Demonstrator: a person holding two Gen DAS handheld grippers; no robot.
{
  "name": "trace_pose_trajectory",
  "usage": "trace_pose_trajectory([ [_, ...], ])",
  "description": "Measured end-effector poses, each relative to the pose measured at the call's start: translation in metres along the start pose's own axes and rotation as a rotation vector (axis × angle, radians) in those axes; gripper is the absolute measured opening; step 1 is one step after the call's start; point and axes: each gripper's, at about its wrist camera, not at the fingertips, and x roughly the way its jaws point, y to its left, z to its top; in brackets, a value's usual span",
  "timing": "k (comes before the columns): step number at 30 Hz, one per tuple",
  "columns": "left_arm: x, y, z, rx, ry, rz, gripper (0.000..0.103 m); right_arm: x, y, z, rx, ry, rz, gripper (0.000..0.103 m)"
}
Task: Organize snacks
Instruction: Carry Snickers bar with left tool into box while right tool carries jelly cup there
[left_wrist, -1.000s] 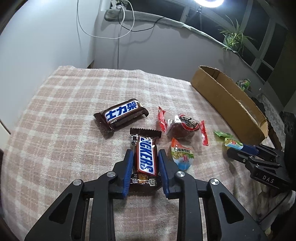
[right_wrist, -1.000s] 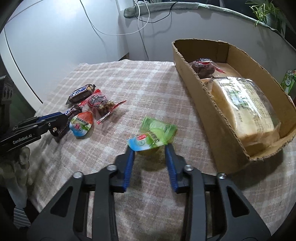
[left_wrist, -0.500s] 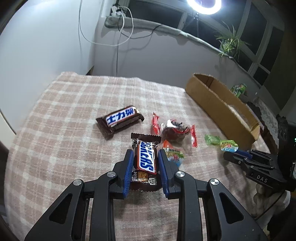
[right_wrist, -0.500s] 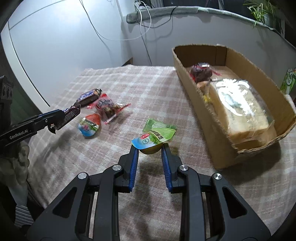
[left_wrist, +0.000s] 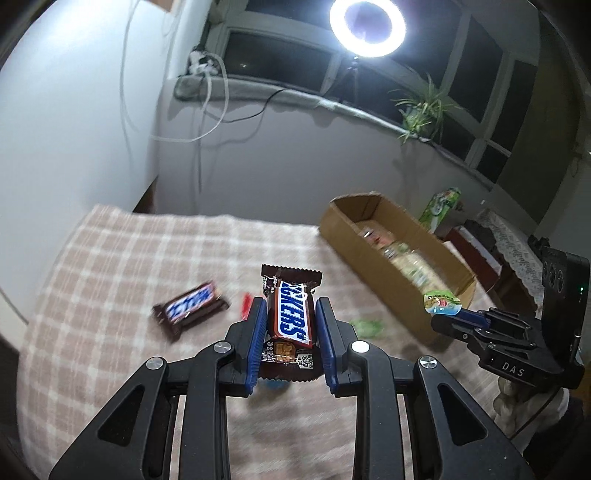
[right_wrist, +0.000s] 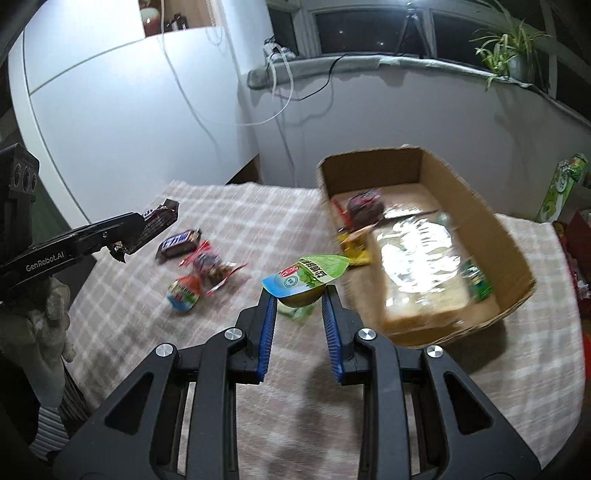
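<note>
While cardboard box (right_wrist: 509, 254) holds bread loaf (right_wrist: 424, 273) (wrapped), left gripper (left_wrist: 290, 321) clamps Snickers bar (left_wrist: 291, 314), right gripper (right_wrist: 300, 306) clamps jelly cup (right_wrist: 306, 280).

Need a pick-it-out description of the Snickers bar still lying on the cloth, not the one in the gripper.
Start at the cardboard box on the checked tablecloth and look left to the loose snack cluster. The bar on the cloth lies at the cluster's far end, just beyond a red-ended clear packet. It is the only long brown wrapper with a blue-and-white label lying flat; its twin hangs in the left gripper.
</note>
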Motion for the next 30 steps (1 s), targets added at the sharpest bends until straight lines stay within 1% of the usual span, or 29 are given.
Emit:
trace_pose_trajectory([
  [5, 0.008, -0.02, 0.015, 0.03, -0.017, -0.029, 0.025, -0.006, -0.019, 0.01, 0.012, -0.017, -0.024, 0.026],
  [10, 0.022, -0.04, 0.024, 0.049, -0.013, -0.056, 0.025, -0.011, -0.04, 0.022, 0.025, -0.031, -0.043, 0.026],
  [15, 0.037, -0.06, 0.033, 0.065, -0.008, -0.078, 0.025, -0.009, -0.062, 0.04, 0.033, -0.043, -0.059, 0.026],
  [23, 0.064, -0.09, 0.046, 0.093, 0.005, -0.107, 0.025, 0.01, -0.096, 0.068, 0.055, -0.028, -0.063, 0.026],
  [30, 0.088, -0.112, 0.055, 0.121, 0.023, -0.129, 0.025, 0.035, -0.115, 0.083, 0.056, -0.001, -0.063, 0.026],
])
